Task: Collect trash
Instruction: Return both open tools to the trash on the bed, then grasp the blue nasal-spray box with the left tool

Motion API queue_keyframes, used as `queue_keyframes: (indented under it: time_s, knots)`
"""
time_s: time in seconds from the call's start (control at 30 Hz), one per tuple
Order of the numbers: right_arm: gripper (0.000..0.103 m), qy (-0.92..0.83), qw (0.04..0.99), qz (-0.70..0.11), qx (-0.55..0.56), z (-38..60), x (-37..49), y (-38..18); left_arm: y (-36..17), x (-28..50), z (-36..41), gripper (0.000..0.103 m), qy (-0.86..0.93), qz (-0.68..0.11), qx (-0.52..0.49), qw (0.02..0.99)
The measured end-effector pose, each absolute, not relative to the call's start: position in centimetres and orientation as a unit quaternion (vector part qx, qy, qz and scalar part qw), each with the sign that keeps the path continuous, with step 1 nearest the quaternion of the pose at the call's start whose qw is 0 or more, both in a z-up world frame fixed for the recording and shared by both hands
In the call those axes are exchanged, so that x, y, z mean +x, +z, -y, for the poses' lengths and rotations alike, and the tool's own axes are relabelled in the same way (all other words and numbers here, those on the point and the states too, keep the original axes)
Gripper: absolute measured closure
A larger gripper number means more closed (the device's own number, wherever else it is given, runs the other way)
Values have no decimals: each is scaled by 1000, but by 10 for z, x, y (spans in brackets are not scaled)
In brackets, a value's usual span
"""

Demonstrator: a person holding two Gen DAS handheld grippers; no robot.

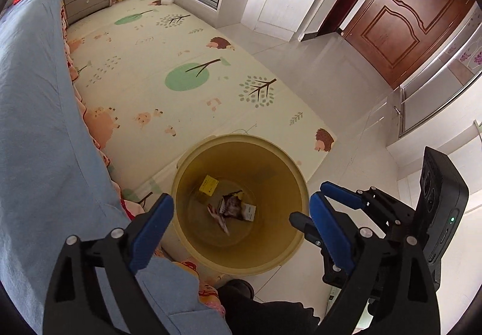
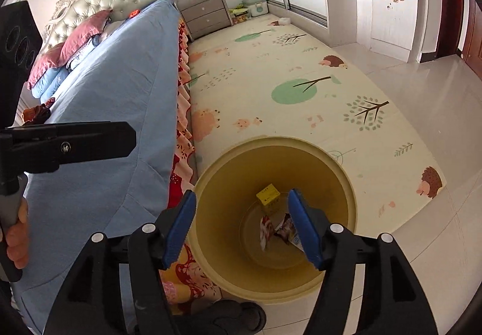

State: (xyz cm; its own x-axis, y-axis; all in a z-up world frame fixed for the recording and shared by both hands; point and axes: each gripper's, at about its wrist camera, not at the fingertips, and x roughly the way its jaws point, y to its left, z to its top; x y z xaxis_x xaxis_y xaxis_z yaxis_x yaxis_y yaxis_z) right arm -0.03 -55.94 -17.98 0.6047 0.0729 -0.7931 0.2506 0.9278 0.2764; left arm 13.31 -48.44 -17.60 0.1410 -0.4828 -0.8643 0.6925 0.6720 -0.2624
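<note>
We see a bedroom with a play mat (image 1: 168, 64) beside the bed (image 1: 36, 112). On the mat's near edge stands a yellow bin (image 1: 241, 262); a yellow box (image 2: 268, 198) and crumpled wrappers (image 1: 232, 208) lie inside. Above it, our left tool (image 1: 241, 214) and right tool (image 2: 241, 223) are spread, both empty.

Both wrist cameras look steeply down, close above the shared bin (image 1: 241, 262) beside the bed (image 2: 120, 94).

No legible text is found. Dark print is carried on the yellow box (image 2: 268, 196) inside the bin (image 2: 346, 184), but it cannot be read.
</note>
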Motion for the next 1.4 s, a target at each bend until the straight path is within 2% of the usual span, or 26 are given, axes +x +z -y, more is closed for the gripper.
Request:
queue_keyframes:
  time_s: [0.4,0.73,1.13,1.4]
  knots:
    - [41,15,914,-383,138,485,8,-105,-80,110,370,10,-357,-416,90,831]
    - [41,109,930,-339,95,374,35,-51,-38,114,230,9,-254,-379,55,888]
    - [41,192,927,-315,67,271,71,-29,-36,127,98,8,-148,-368,27,918]
    - [41,220,922,-314,55,233,96,-30,-69,150,61,8,-123,-399,14,909]
